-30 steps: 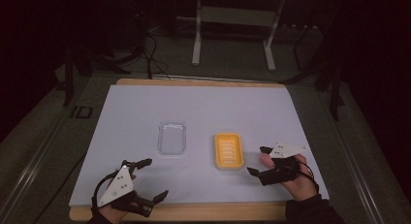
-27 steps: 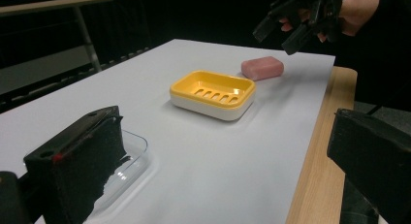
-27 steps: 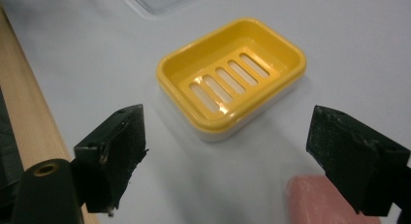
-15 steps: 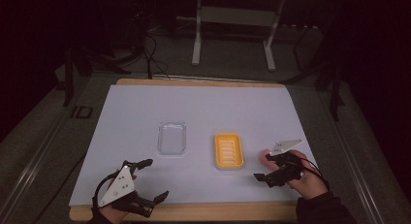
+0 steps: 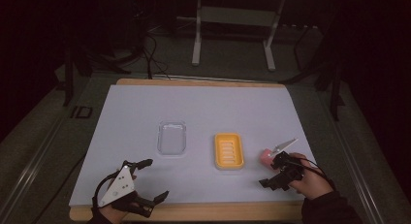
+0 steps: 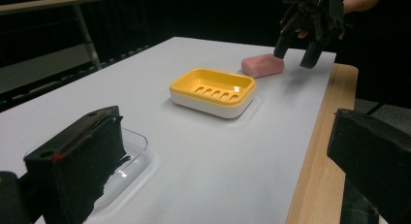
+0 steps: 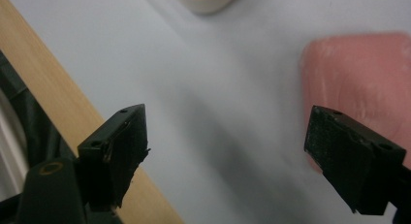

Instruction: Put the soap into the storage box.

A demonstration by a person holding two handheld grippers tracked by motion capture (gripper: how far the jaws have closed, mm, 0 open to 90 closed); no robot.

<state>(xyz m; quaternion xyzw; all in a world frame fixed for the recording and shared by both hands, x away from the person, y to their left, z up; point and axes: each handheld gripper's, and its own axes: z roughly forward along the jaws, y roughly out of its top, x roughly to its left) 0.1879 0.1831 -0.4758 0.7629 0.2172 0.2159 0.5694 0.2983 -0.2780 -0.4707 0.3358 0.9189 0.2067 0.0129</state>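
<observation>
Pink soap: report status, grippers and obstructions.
Right gripper open above the pink soap, jaws just narrowing, nothing gripped. Left gripper open, idle near table edge. Soap lies beside yellow soap dish. Nothing in the way.

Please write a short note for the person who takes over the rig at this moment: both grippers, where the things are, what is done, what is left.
Right gripper: open, its jaws have just been closing a little, above the pink soap bar, nothing gripped.
Left gripper: open, holding nothing, at the near table edge.
The soap lies on the white table cover, to the right of the yellow slotted soap dish. The clear plastic lid lies left of the dish.
Done: nothing placed.
Left, probably: grip the soap, put it in the dish, perhaps add the lid.
</observation>
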